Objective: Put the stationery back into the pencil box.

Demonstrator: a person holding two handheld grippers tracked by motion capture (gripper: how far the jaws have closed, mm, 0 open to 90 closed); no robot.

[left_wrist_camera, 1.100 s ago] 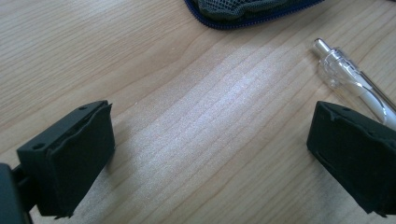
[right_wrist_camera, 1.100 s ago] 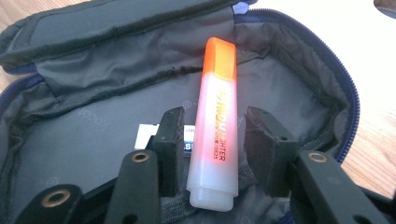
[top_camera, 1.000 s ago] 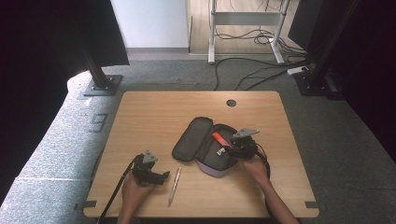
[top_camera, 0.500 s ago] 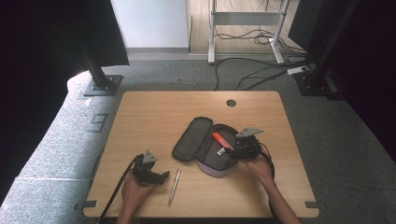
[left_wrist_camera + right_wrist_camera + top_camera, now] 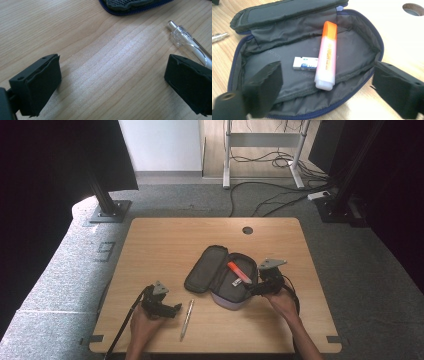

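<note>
hovering at the near rim of the open dark fabric pencil case, our right gripper has just spread its jaws, empty. ahead of them lie the orange highlighter and small white eraser. our left gripper gapes over bare wood beside the clear pen.

wooden table with open pencil case, pen

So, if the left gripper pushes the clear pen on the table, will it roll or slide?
The pen looks round and slim, so it probably rolls sideways on the smooth table. Its clip may stop it. It seems light, likely slippery plastic.
</note>
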